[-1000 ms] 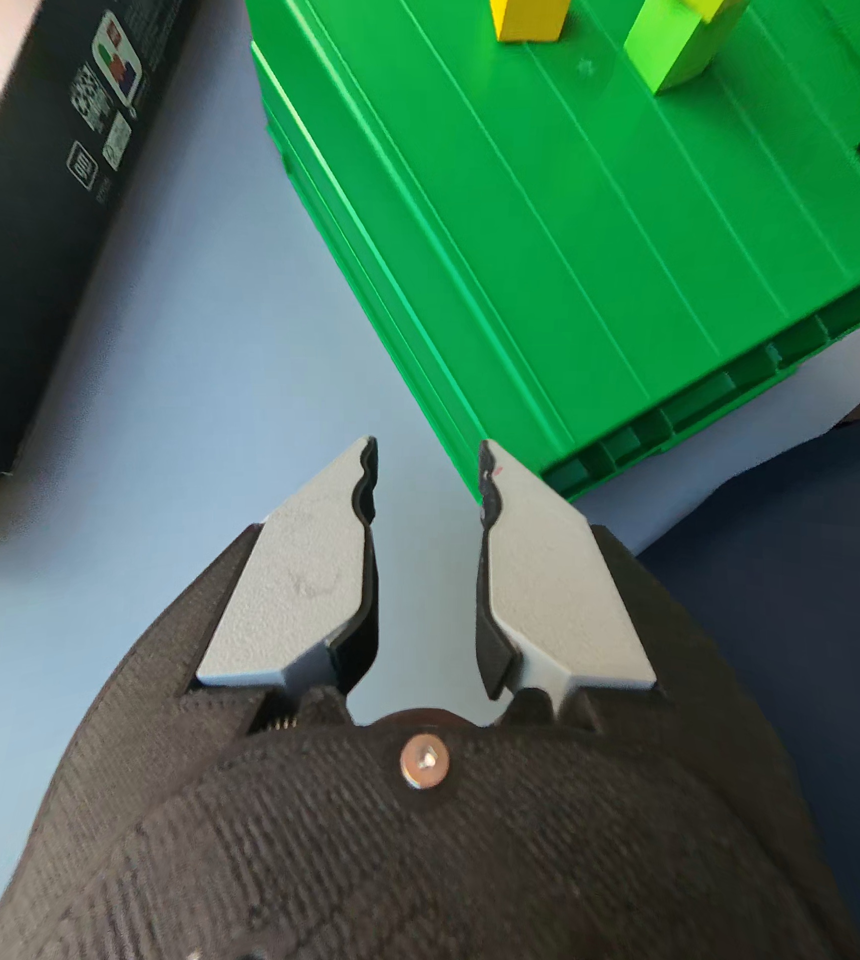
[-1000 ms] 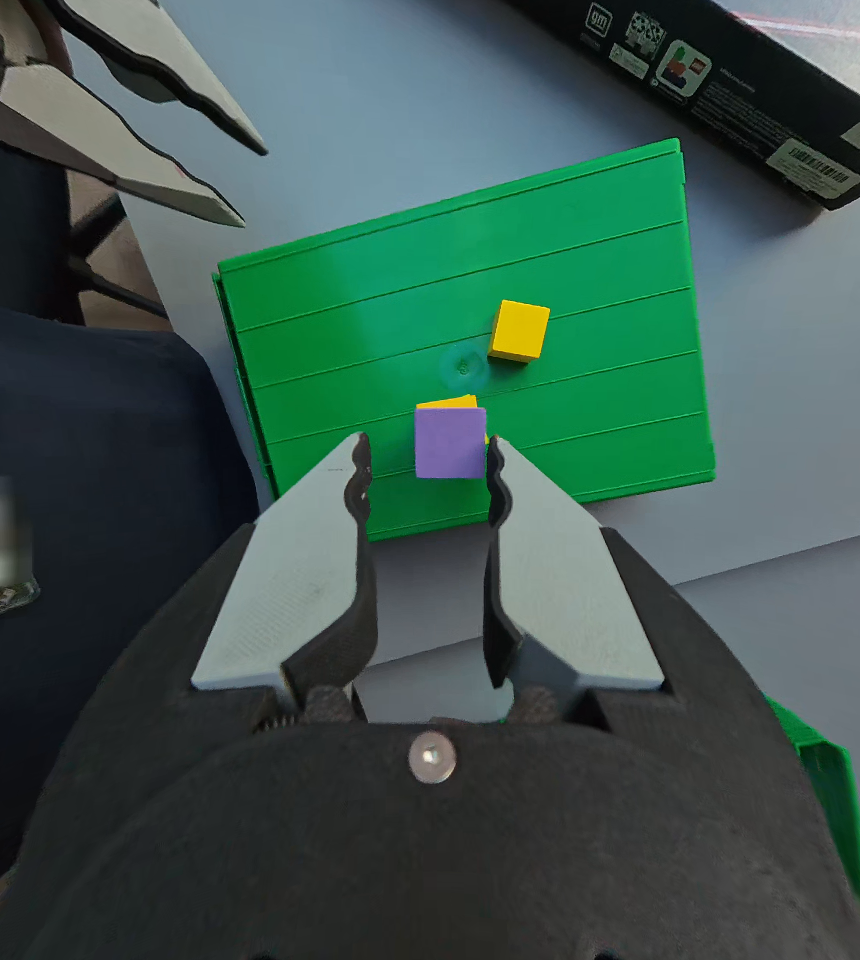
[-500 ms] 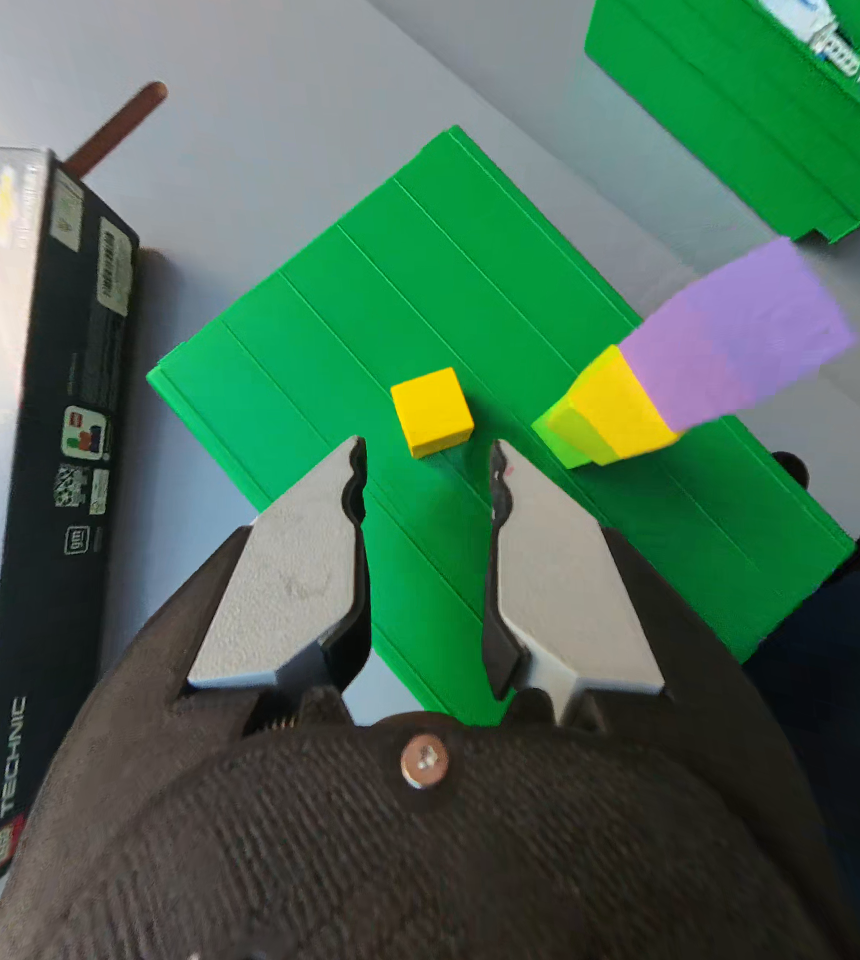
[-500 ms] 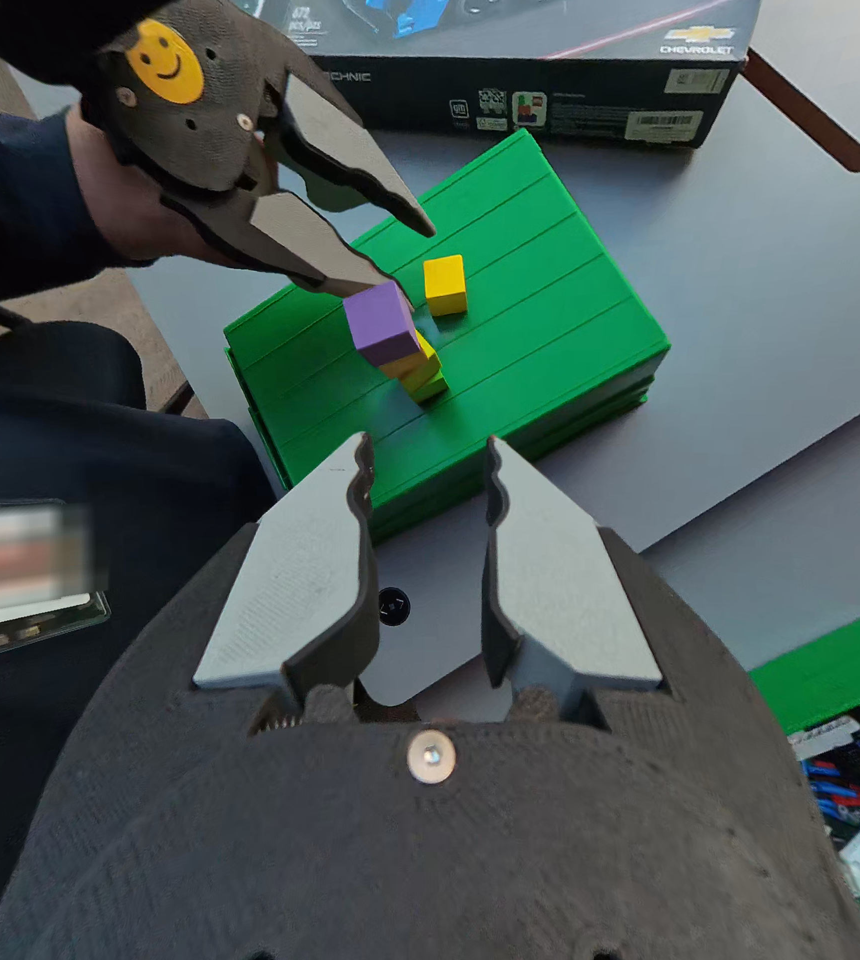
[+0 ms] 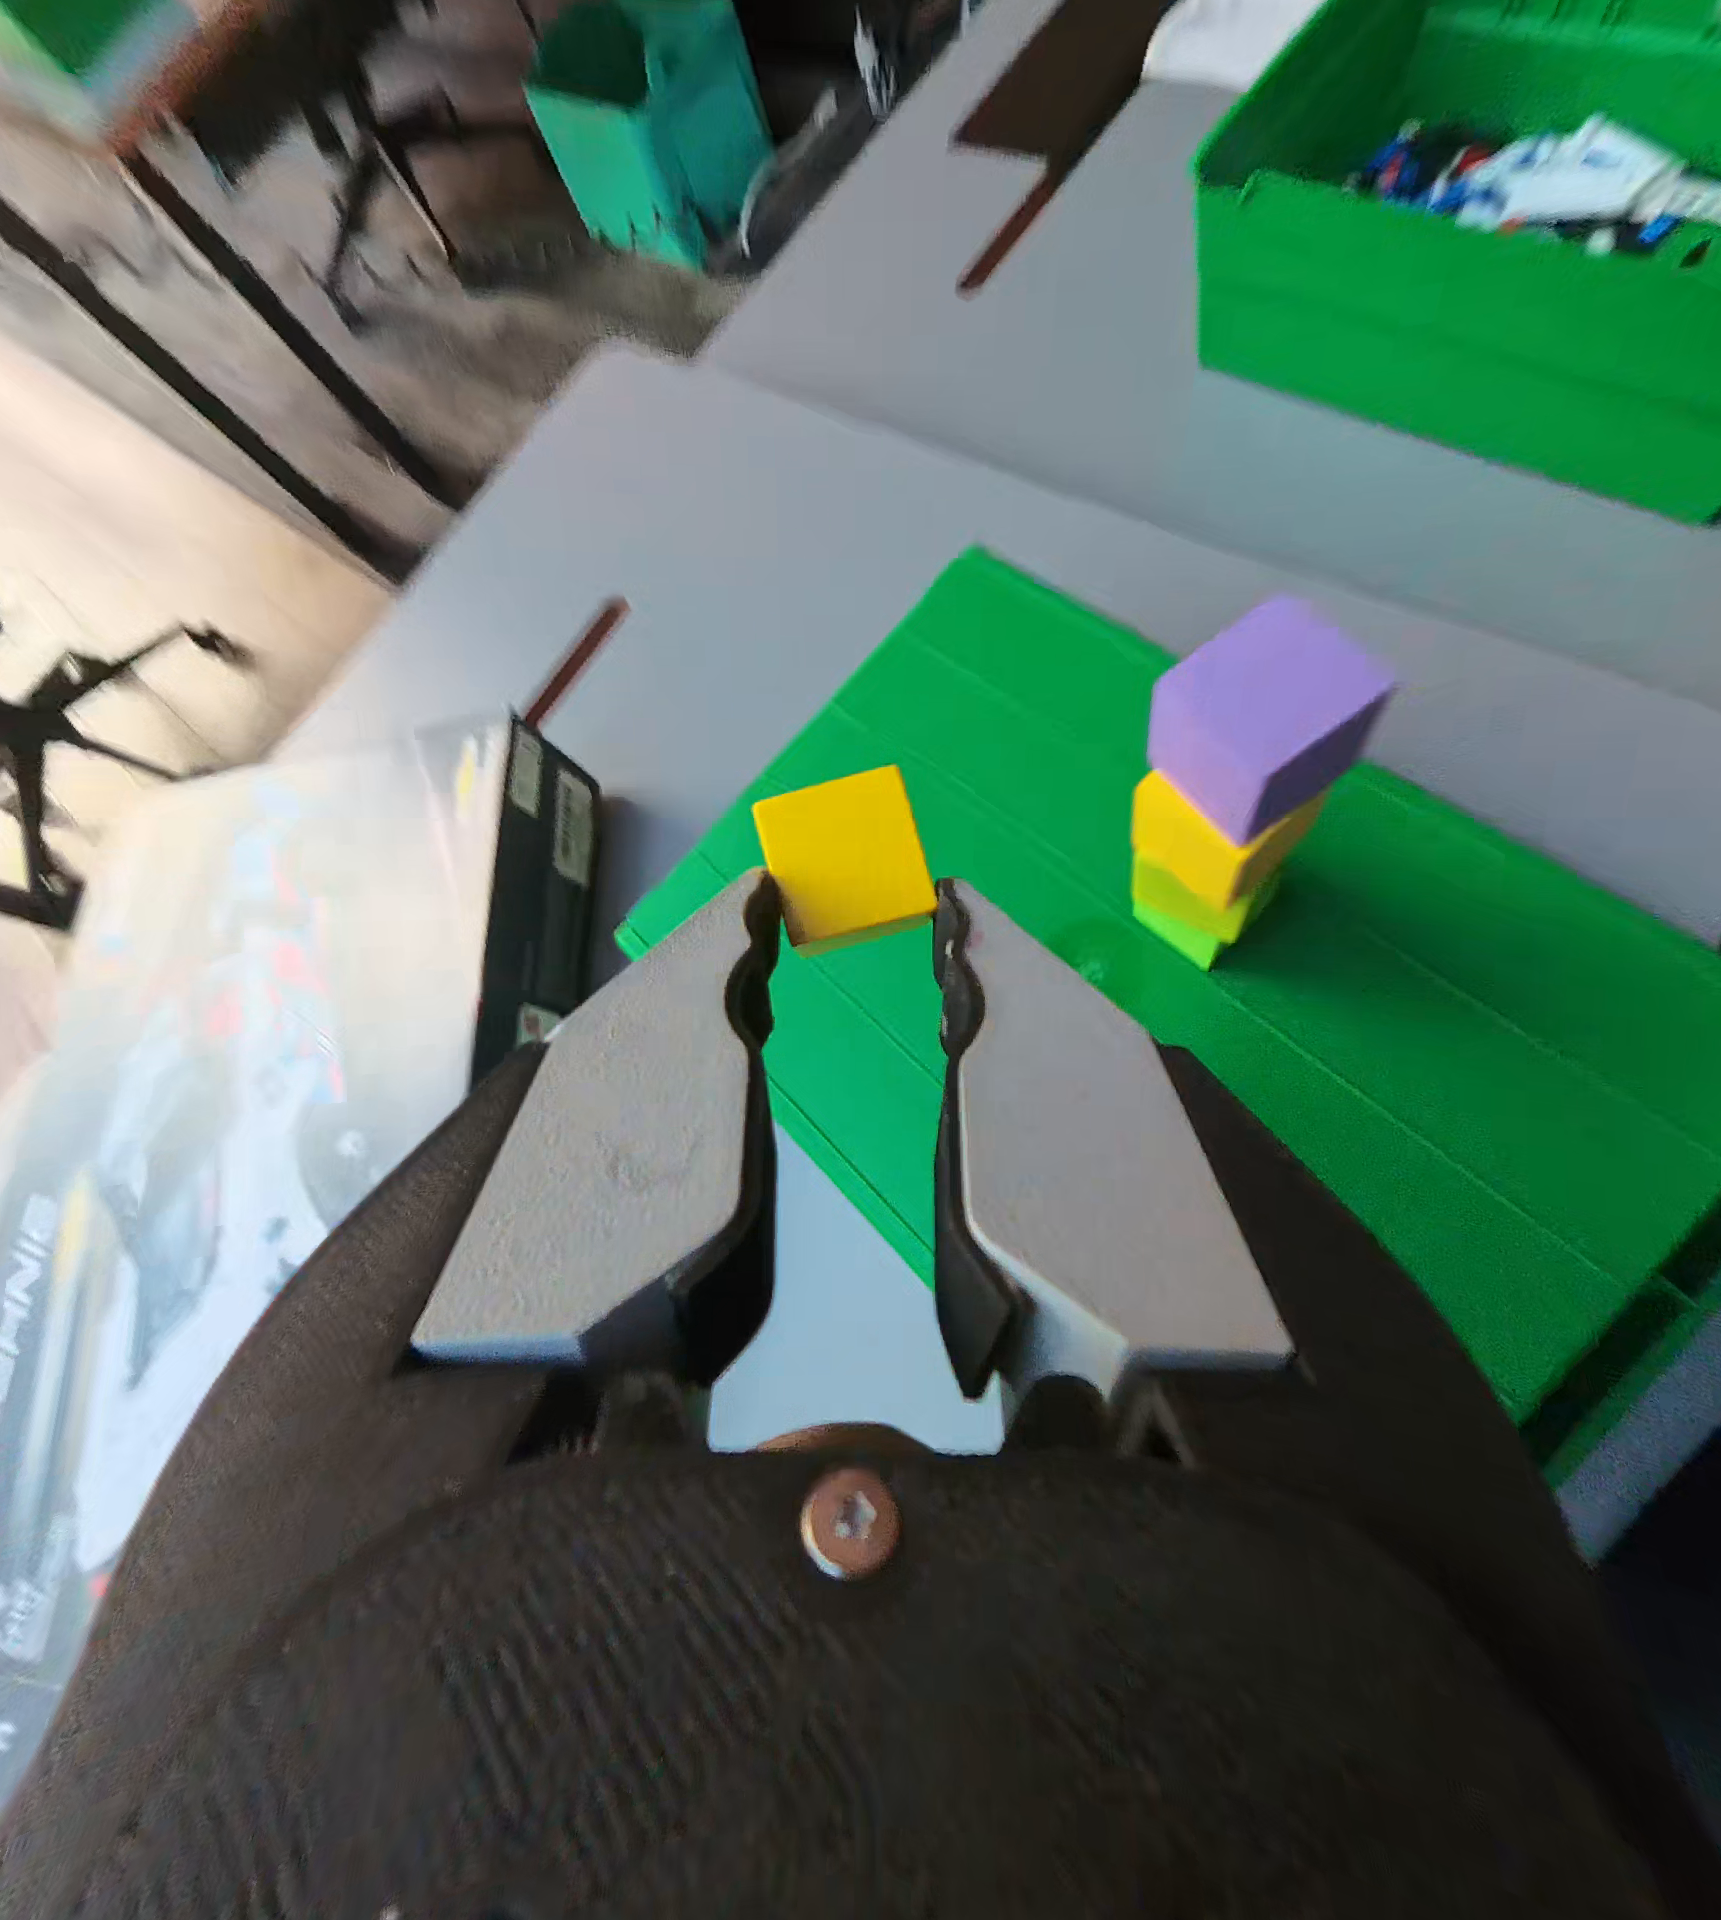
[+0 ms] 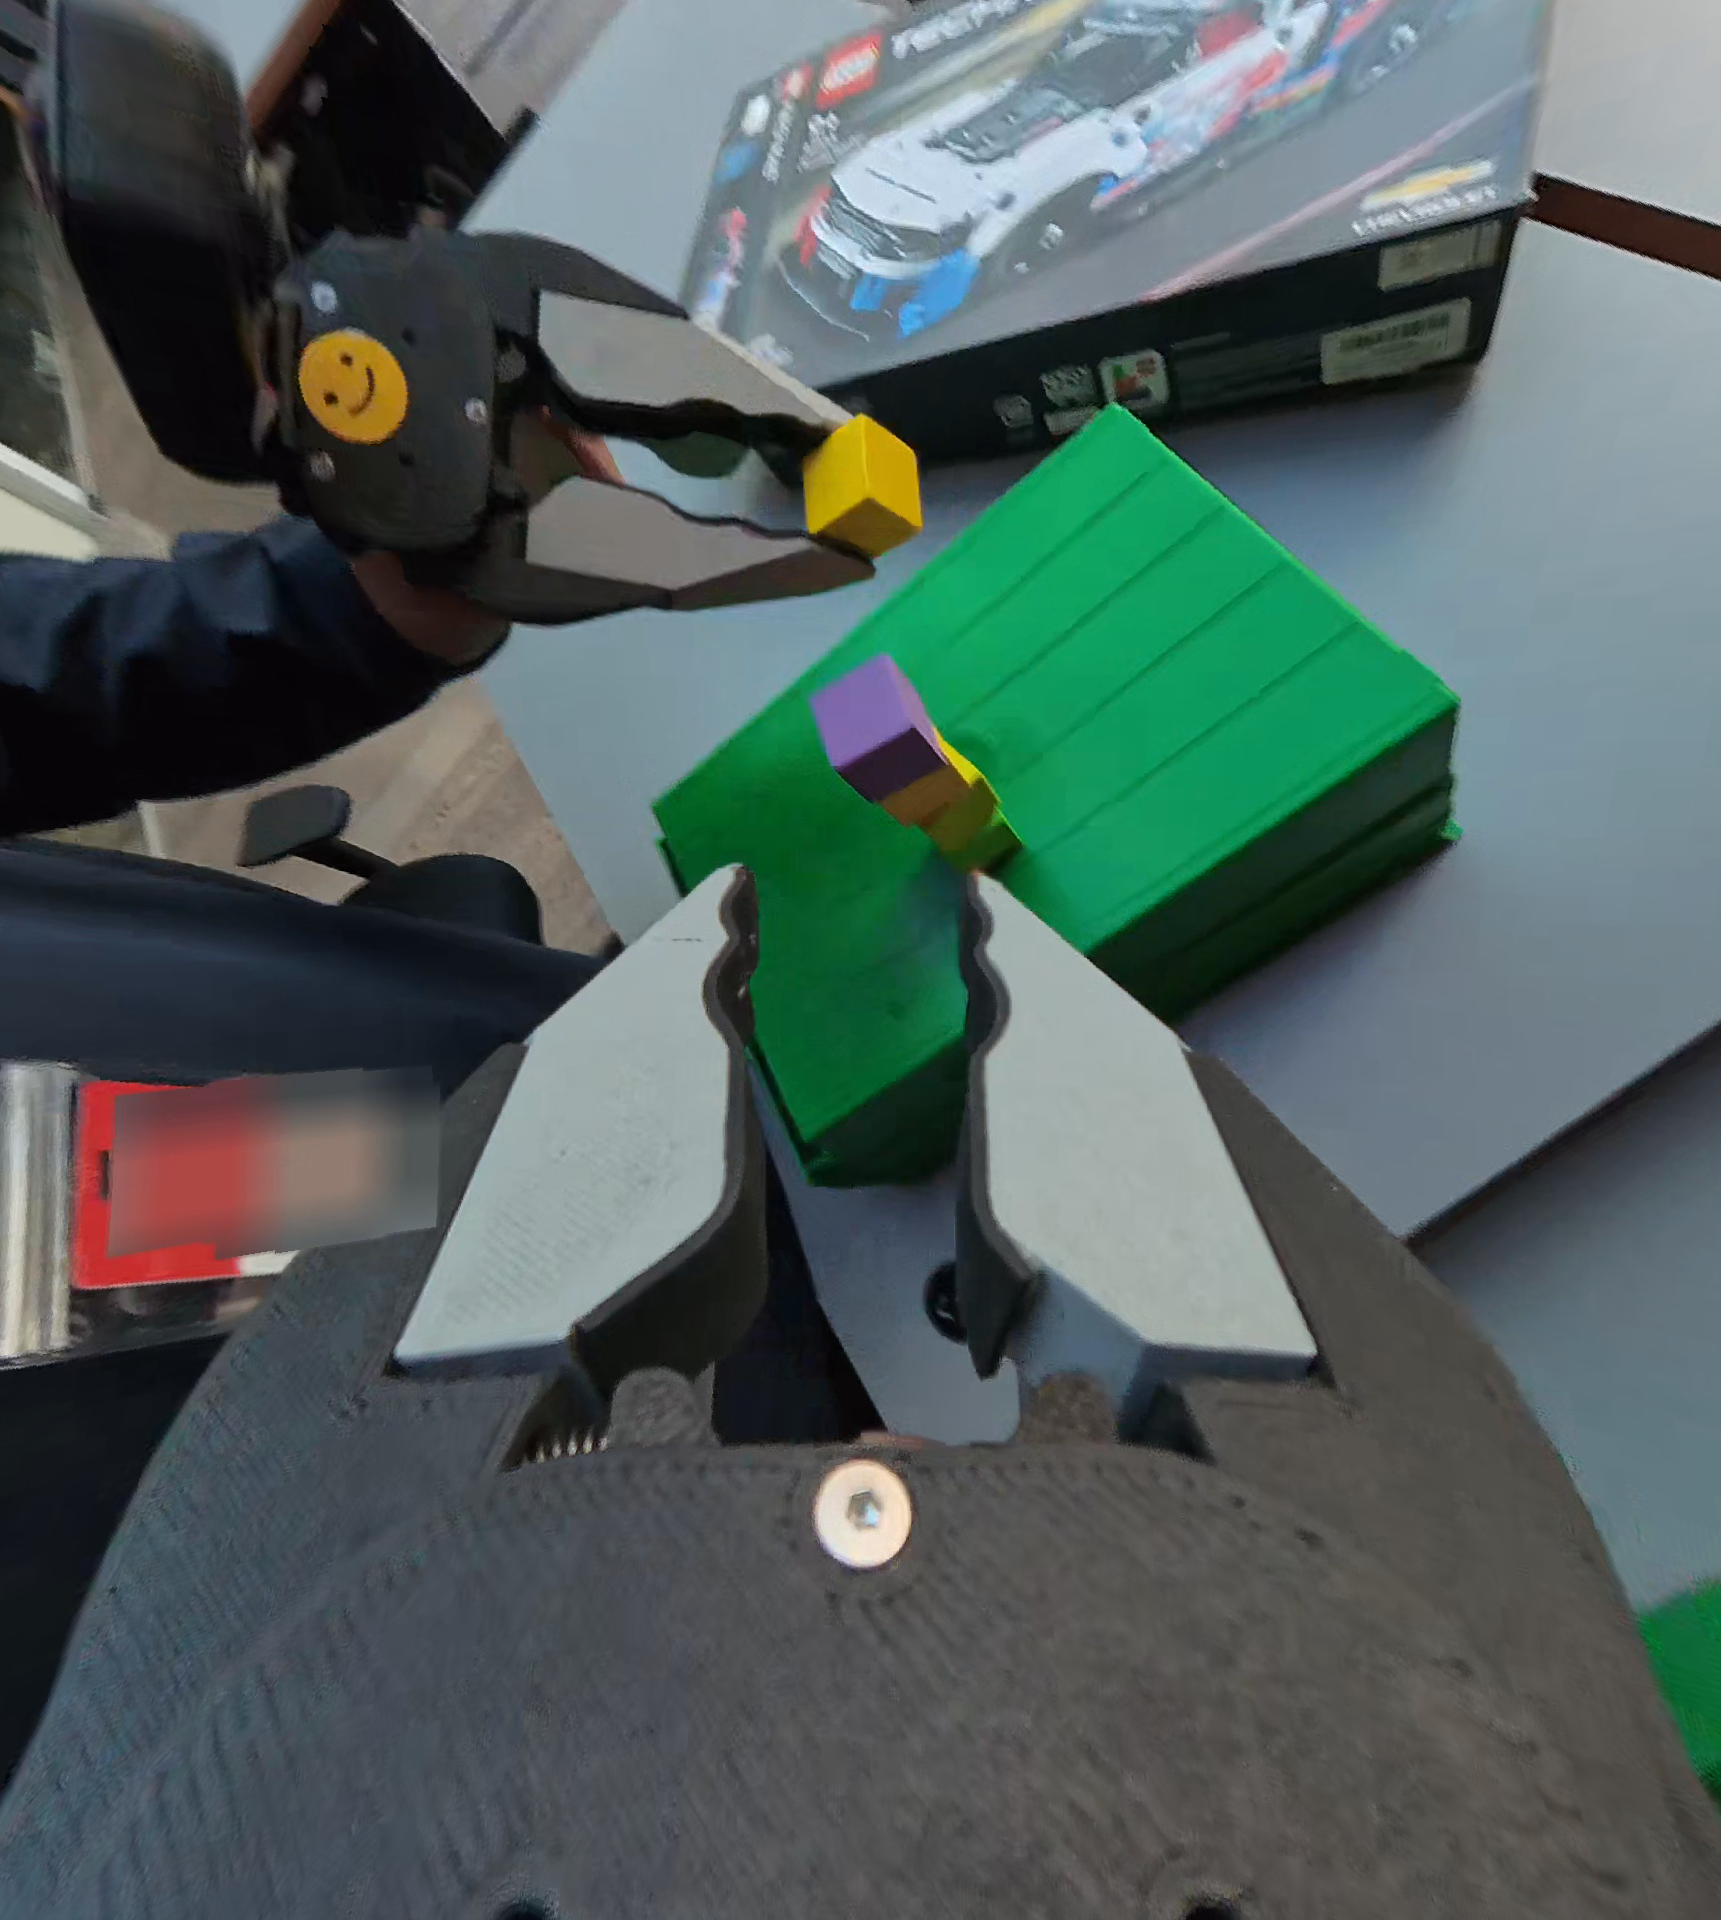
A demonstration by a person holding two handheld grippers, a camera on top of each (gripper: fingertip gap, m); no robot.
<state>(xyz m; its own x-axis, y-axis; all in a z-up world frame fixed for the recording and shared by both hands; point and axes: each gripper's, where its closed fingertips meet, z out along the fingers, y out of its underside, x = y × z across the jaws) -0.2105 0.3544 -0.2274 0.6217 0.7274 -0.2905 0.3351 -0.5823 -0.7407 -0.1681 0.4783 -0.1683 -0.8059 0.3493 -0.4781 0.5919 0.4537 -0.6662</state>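
Note:
My left gripper [image 5: 851, 914] is shut on a yellow cube [image 5: 843, 856] at its fingertips and holds it in the air above the green platform [image 5: 1355, 1049]. The right wrist view shows the same gripper [image 6: 840, 499] with the yellow cube [image 6: 861, 483] clamped between its tips, up and to the left of the platform [image 6: 1199, 665]. A stack of three cubes stands on the platform, purple [image 5: 1261, 712] on yellow [image 5: 1199, 836] on lime green [image 5: 1194, 920]; it also shows in the right wrist view [image 6: 913, 758]. My right gripper [image 6: 861, 904] is open and empty, held back above the platform's near corner.
A black toy-set box [image 6: 1126, 208] lies behind the platform, also in the left wrist view [image 5: 212, 1039]. A green bin [image 5: 1500, 301] with small parts stands at the far right. A person's dark sleeve [image 6: 139, 665] holds the left gripper. The table edge [image 6: 1562, 1164] runs at right. Across from one pair of fingers to the other is roughly 15 cm.
My left gripper closed on the lone yellow cube and lifted it off the platform. My right gripper drew back from the stack and stayed open.

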